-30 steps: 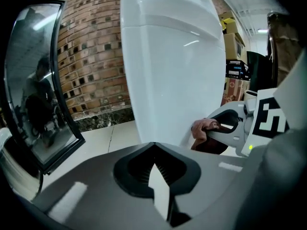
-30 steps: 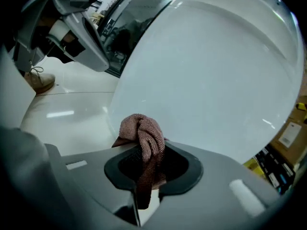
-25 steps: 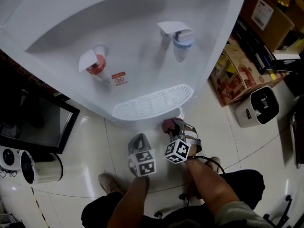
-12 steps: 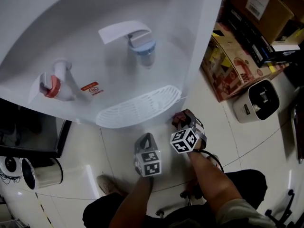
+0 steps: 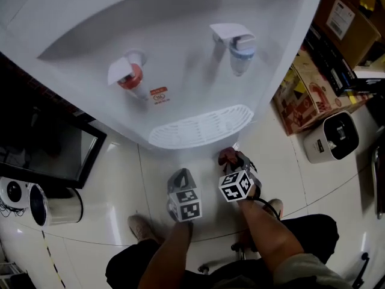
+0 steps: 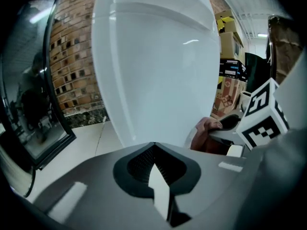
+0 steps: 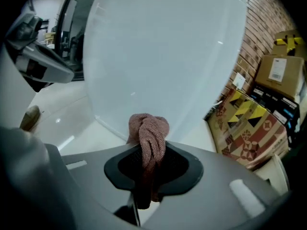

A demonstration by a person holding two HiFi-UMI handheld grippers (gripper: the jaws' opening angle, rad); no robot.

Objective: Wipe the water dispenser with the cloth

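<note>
Head view looks steeply down on the white water dispenser (image 5: 180, 35), which fills the upper frame. Its curved front carries a red tap (image 5: 128, 76) on the left and a blue tap (image 5: 242, 48) on the right, with a slotted white drip tray (image 5: 201, 127) jutting out below them. In both gripper views the lower front panel is a smooth, glossy white curve that rises from the pale tiled floor (image 5: 120, 179).

Two bare forearms reach forward from the bottom edge, side by side and angled down toward the base of the dispenser. The right gripper (image 5: 231, 160) sits just below the right end of the drip tray. Its tongs are narrowly parted and clamped on the cloth (image 5: 228, 156), a twisted brown-pink bundle whose knotted end sticks out past the jaw tips. In the right gripper view the cloth (image 7: 148, 133) is close up to the white panel; whether it touches cannot be told.

The left gripper (image 5: 180, 174) hangs just beside the right one, farther from the dispenser. Its tongs are drawn together with nothing between them.
</note>
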